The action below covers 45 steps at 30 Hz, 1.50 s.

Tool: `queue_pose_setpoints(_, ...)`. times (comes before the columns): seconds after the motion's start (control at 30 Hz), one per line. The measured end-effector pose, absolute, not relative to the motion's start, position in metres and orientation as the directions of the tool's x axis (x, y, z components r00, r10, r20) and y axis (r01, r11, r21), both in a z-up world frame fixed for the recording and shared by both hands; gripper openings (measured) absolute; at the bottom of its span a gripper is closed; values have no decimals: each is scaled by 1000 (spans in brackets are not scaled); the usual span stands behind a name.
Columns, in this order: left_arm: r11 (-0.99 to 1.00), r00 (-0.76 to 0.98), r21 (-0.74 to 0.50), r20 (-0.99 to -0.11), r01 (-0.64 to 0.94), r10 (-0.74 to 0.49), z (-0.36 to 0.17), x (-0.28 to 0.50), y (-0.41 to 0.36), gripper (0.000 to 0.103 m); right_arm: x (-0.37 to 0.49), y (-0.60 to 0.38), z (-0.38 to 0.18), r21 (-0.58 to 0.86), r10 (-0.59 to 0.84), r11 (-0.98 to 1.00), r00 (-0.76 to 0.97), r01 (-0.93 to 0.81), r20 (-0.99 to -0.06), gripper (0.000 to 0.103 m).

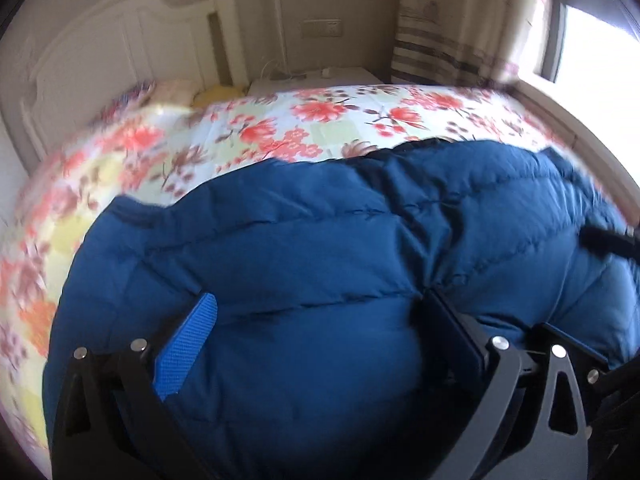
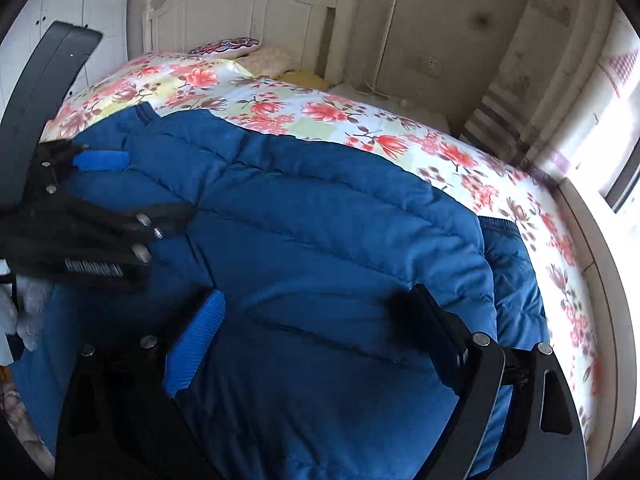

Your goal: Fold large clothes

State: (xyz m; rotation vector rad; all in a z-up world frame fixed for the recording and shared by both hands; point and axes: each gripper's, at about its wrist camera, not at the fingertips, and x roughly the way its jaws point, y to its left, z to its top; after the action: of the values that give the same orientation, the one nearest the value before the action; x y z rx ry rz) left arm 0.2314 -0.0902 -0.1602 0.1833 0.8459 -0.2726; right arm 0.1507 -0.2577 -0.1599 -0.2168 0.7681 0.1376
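A: Okay, quick one. Where's the garment?

B: Dark blue quilted puffer jacket point(image 2: 320, 232) lies spread flat on the bed with the floral red-and-cream cotton cover point(image 2: 400, 128), hem end toward the white wooden headboard point(image 2: 240, 12), part of it already doubled over.

A: Left tongs?

B: Left gripper point(image 1: 320, 320) hovers over the jacket's near half, jaws spread wide, nothing pinched between them. Blue ribbed pad point(image 1: 188, 344) shows on one finger. In the right wrist view it sits over the jacket's far-left edge.

A: Right tongs?

B: Right gripper point(image 2: 316, 328) also gaping, over the jacket's middle, no fabric caught.

A: Anything else?

B: Striped beige curtain point(image 1: 452, 32) beyond the jacket, beside the bright window point(image 1: 592, 40). Edges blurred in the left wrist view.
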Motion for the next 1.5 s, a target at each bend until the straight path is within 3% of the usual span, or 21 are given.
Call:
queue_pose_setpoints(0.27, 982, 686, 7, -717, 188, -126, -146, 211, -26, 101, 133, -300, -153, -91, -8, 993, 729, -75, -685, 85)
queue_pose_setpoints(0.47, 984, 674, -169, -721, 50, -158, -152, 210, 58, 98, 124, -352, -162, 69, 42, 998, 720, 8, -693, 86)
queue_pose_setpoints(0.53, 987, 672, -151, -726, 46, -143, -151, 210, 57, 98, 123, -350, -159, 53, 26, 998, 722, 14, -692, 85)
queue_pose_setpoints(0.63, 1000, 713, 1, -701, 7, -4, -138, 194, 35, 97, 111, -334, -148, -31, -29, 999, 759, 11, -651, 85)
queue_pose_setpoints(0.77, 988, 733, -39, -666, 150, -137, -121, 157, 0, 98, 79, -299, -128, -48, 85, 989, 814, -137, -575, 87)
queue_pose_setpoints(0.9, 946, 721, 71, -666, 318, -192, -128, 130, -61, 101, 74, -253, -138, -125, 141, 955, 784, -268, -605, 90)
queue_pose_setpoints(1.0, 924, 720, 179, -682, 338, -131, -161, 133, -88, 101, 81, -229, -169, -207, 81, 940, 768, -270, -636, 93)
queue_pose_setpoints(1.27, 936, 700, 125, -698, 330, -154, -160, 133, -61, 101, 74, -244, -166, -173, 94, 948, 756, -266, -648, 93)
queue_pose_setpoints(1.5, 990, 731, 43, -678, 138, -73, -156, 117, 41, 101, 46, -337, -170, -32, 60, 994, 777, -103, -626, 93)
